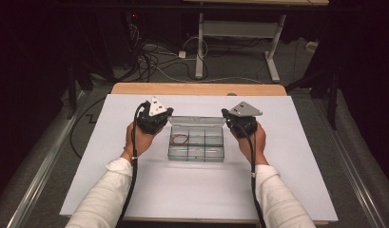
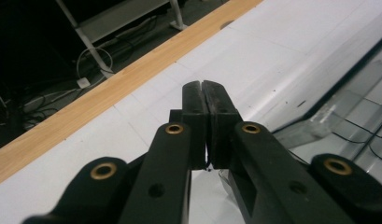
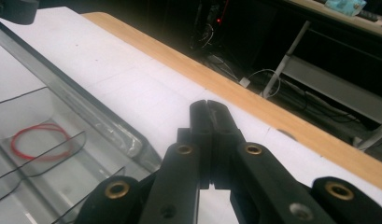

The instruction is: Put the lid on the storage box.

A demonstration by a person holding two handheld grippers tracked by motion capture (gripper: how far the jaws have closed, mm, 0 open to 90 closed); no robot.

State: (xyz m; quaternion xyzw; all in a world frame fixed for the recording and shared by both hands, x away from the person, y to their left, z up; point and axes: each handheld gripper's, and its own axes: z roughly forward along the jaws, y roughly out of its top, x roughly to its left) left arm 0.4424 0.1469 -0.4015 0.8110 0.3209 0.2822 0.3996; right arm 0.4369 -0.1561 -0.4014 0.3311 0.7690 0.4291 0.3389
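Note:
A clear plastic compartment box lies open in the middle of the white table cover, its lid folded back. A red loop of wire rests in its far left compartment, and the same red loop lies at the left of the right gripper view. My left gripper is held just left of the box's far corner. Its jaws are pressed together with nothing between them. My right gripper hovers at the box's far right corner, its jaws also shut and empty.
The white cover spreads over a wooden table whose far edge is bare wood. Beyond it are desk legs and loose cables on the floor. White-sleeved forearms come in from the bottom.

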